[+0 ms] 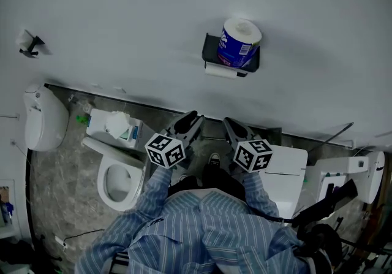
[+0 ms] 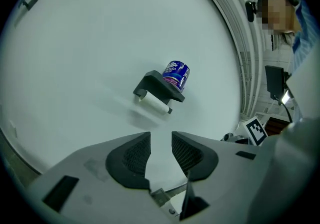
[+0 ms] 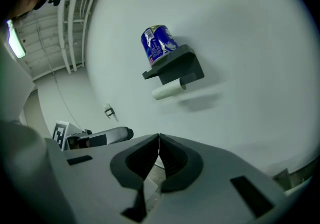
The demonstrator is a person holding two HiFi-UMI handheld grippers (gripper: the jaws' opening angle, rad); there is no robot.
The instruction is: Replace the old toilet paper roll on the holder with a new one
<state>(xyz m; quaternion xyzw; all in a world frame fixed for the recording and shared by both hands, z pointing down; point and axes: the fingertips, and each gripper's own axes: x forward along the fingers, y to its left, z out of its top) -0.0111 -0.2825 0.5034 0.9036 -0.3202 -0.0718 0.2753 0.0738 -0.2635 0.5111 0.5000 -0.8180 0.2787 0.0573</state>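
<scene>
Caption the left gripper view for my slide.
Open, empty left gripper faces the wall holder: wrapped roll on top, old roll beneath.

A wrapped blue roll point(image 1: 240, 41) stands atop the wall holder point(image 1: 211, 52); a thin white roll point(image 1: 220, 71) hangs beneath.

Head view looks steeply down; both gripper views face same wall holder point(image 2: 156, 83)

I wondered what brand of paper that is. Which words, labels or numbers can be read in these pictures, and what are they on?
Blue-wrapped roll on the holder: white print, too blurred to read.
Left cube, right cube: black-and-white square patterns, no words.
Pack behind the toilet bowl: nothing legible.
No other text.
</scene>
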